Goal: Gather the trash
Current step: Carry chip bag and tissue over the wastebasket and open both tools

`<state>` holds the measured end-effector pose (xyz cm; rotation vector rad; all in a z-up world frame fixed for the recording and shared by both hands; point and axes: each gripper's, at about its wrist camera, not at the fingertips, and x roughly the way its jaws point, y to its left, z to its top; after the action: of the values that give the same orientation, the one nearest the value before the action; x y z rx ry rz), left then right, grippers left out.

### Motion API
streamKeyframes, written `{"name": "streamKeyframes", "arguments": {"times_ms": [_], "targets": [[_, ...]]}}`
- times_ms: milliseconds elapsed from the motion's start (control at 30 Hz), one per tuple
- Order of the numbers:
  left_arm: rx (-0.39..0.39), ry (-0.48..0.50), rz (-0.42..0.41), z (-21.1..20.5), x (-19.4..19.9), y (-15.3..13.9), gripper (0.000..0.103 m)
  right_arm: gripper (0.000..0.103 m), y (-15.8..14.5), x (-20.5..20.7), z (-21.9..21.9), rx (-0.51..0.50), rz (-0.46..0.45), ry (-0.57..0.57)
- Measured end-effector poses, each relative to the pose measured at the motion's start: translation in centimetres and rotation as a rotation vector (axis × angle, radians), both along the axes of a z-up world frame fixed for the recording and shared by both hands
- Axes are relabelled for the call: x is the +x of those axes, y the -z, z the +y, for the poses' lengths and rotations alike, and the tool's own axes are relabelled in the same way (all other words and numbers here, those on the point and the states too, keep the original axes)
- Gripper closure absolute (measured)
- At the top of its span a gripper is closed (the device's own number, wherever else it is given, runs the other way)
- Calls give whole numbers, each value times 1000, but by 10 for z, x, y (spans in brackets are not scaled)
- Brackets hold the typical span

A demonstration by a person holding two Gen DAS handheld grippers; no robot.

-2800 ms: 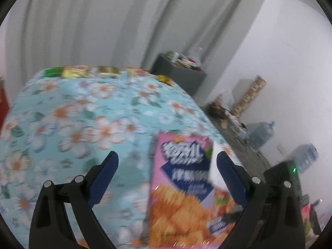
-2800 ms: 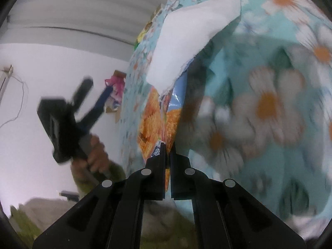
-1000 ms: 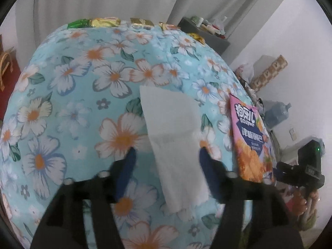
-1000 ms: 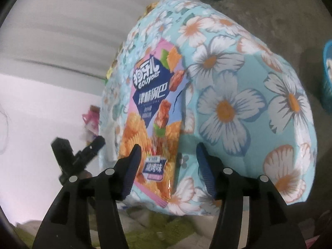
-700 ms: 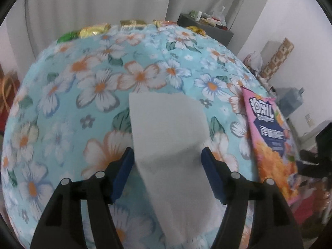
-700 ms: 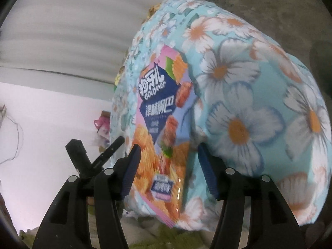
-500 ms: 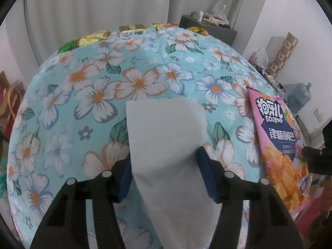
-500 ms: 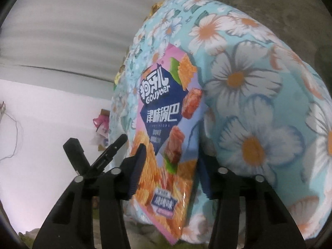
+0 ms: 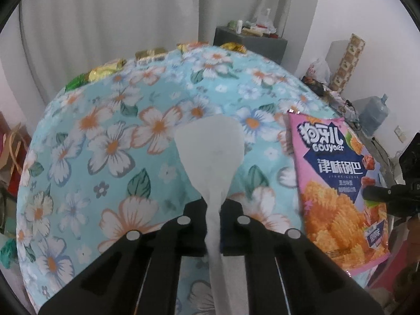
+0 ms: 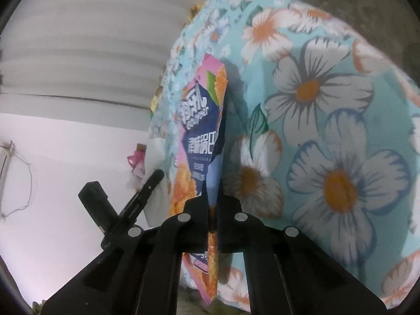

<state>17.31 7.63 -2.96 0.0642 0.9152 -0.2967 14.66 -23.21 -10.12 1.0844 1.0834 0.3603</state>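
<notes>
A lived-in home room: floral tablecloth, pale curtains, a water jug (by the wall)
</notes>
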Motion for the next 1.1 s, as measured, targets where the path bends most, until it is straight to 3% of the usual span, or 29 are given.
{"name": "streamKeyframes", "arguments": {"times_ms": [267, 567, 1100], "targets": [[29, 49, -71, -29, -7, -26, 99, 102, -20, -28, -32, 23, -64, 64], [71, 77, -97, -49, -16, -33, 98, 102, -31, -58, -60, 40, -106, 96], [150, 123, -186, -76, -36, -52, 98, 102, -45, -73, -56, 49, -166, 115]]}}
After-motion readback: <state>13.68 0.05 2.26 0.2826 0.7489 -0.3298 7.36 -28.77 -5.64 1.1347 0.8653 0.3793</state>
